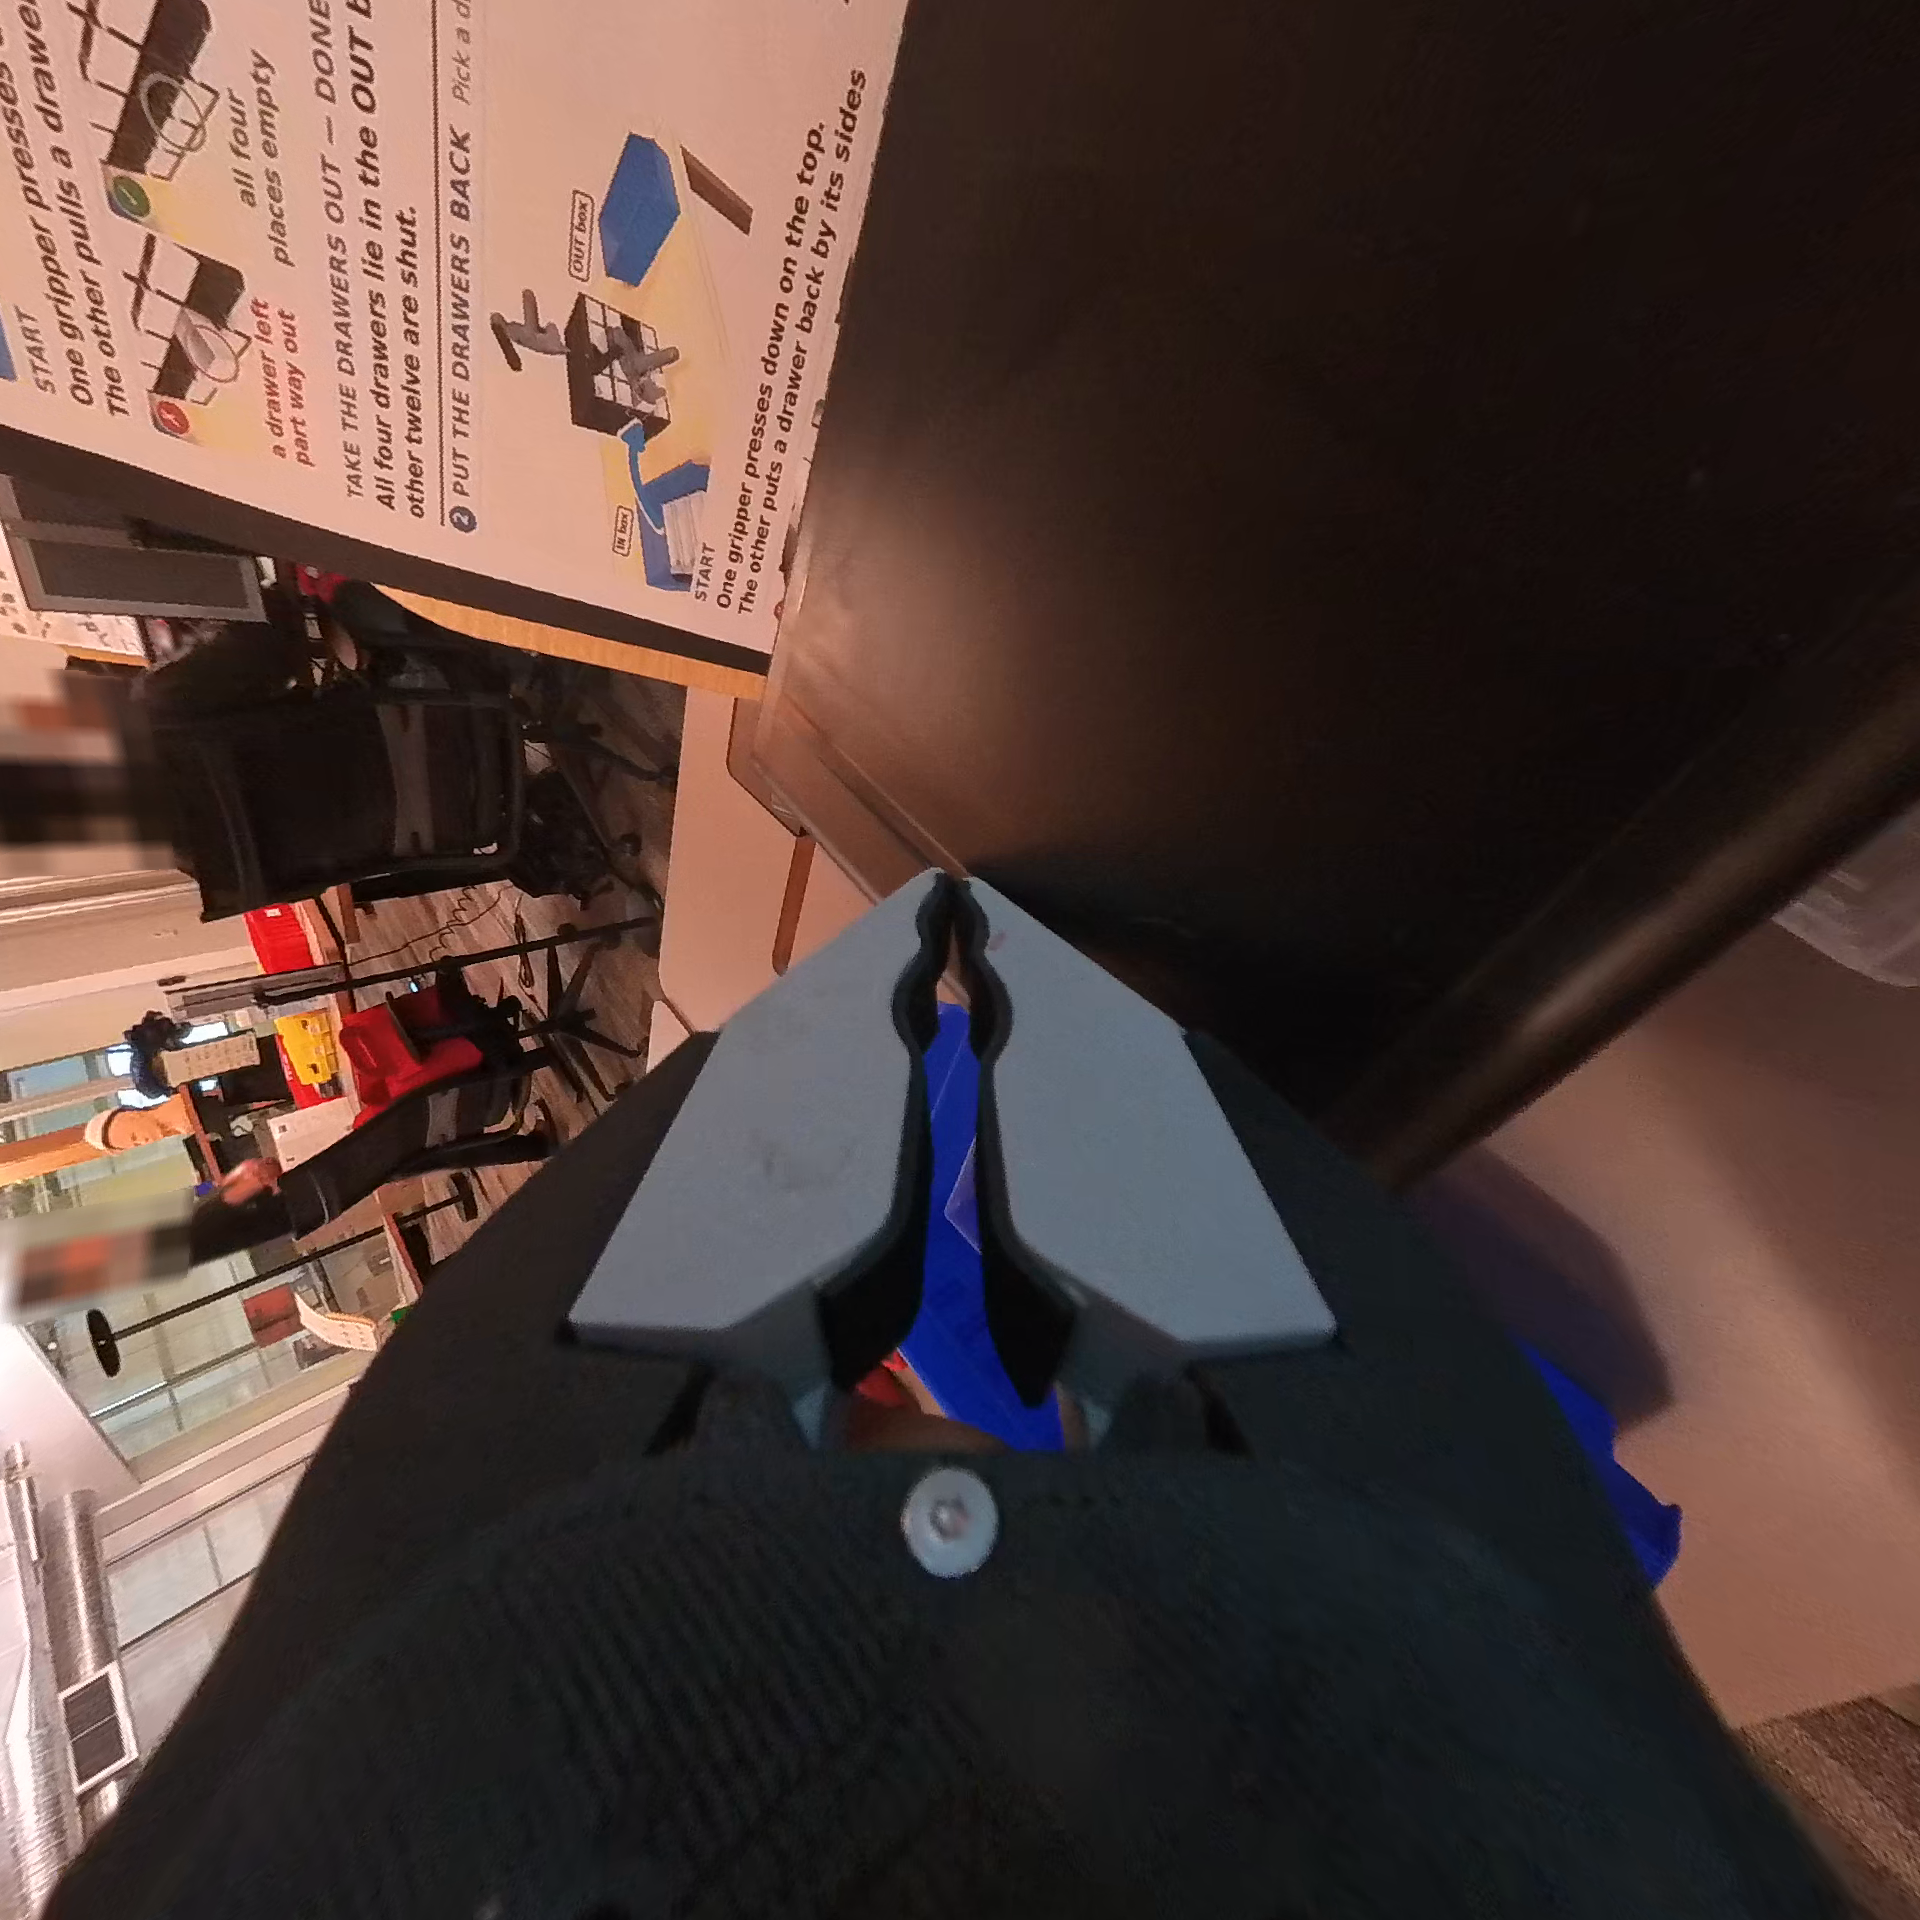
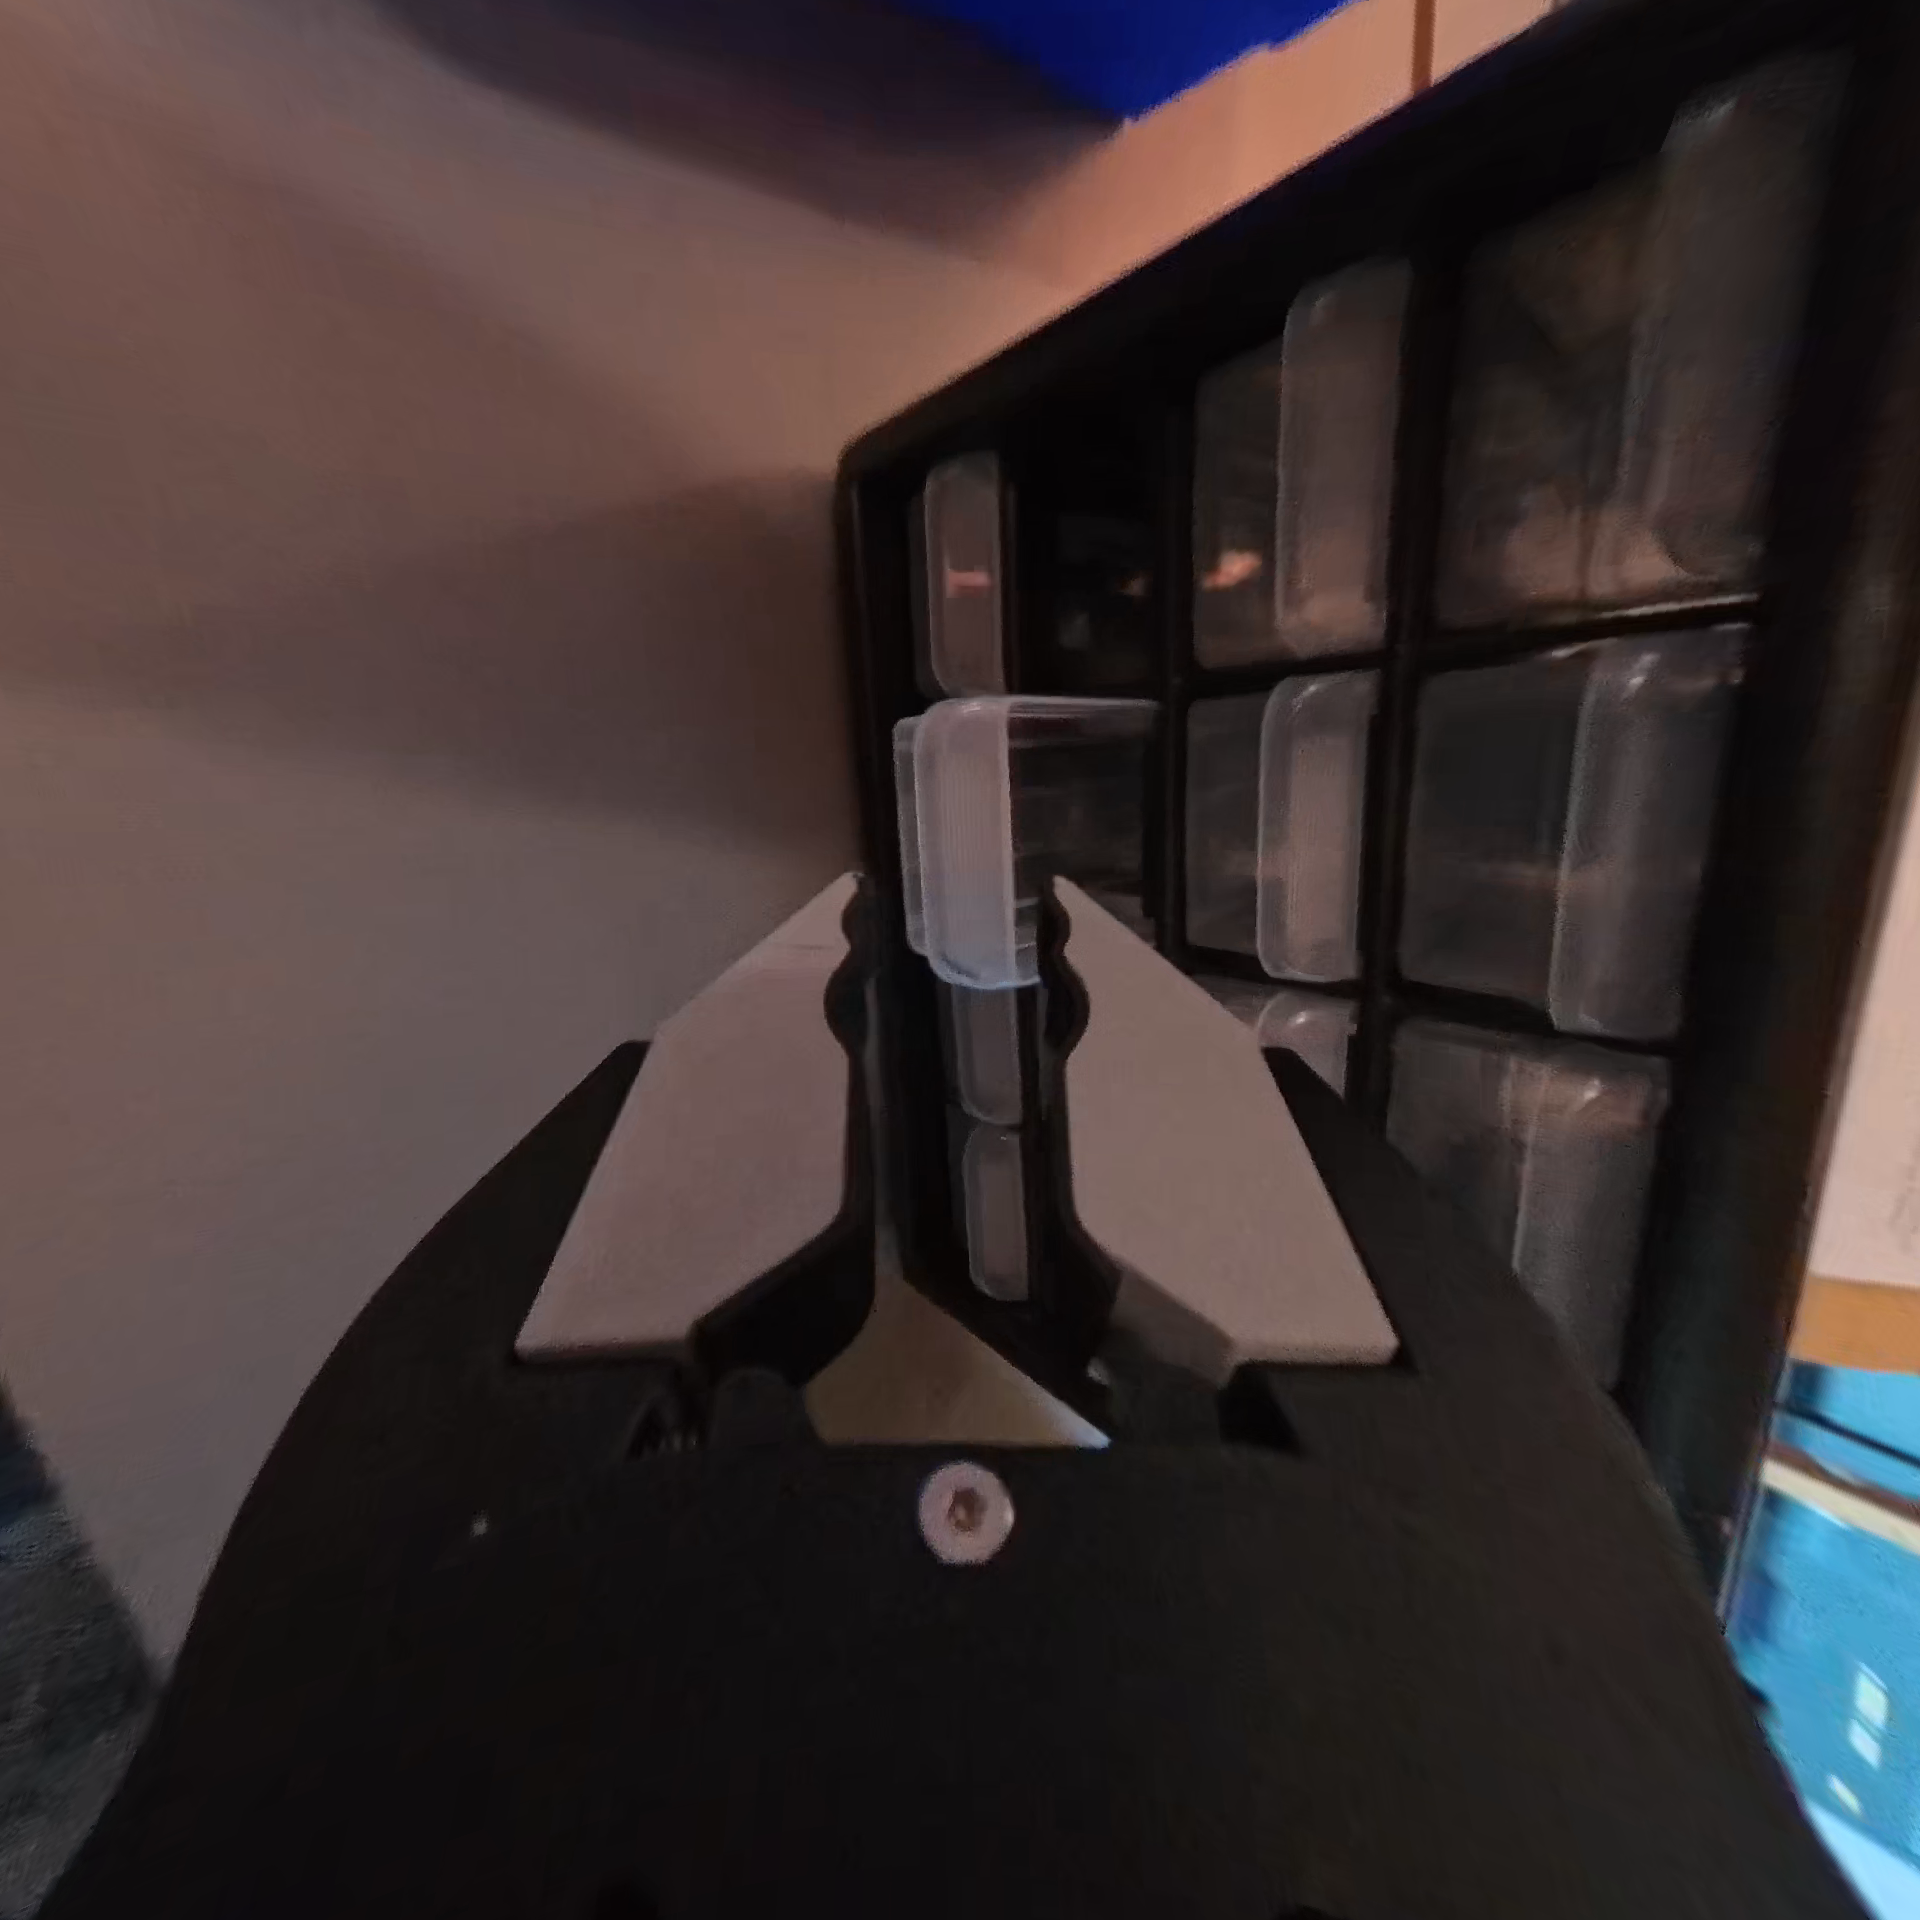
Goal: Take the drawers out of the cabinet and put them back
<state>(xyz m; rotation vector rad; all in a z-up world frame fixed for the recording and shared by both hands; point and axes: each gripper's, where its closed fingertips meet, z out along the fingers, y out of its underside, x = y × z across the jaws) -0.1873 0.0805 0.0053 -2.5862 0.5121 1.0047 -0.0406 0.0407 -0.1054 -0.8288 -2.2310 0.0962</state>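
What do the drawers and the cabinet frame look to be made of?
The drawers, such as the one sticking out at the right gripper, look like clear, slightly frosted plastic: the dark inside shows through and the edges are rounded. The cabinet frame looks like black moulded plastic with a dull sheen, though blur leaves this uncertain.

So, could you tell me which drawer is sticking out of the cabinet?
The clear drawer between the right hand-held gripper fingers, at the cabinet edge; its neighbours sit flush.

I see a black cabinet (image 2: 1818,935) with clear, colourless drawers (image 2: 1558,831), grey-and-black fingers on my right gripper (image 2: 956,914) and left gripper (image 1: 951,883), and a blue bin (image 1: 951,1299).
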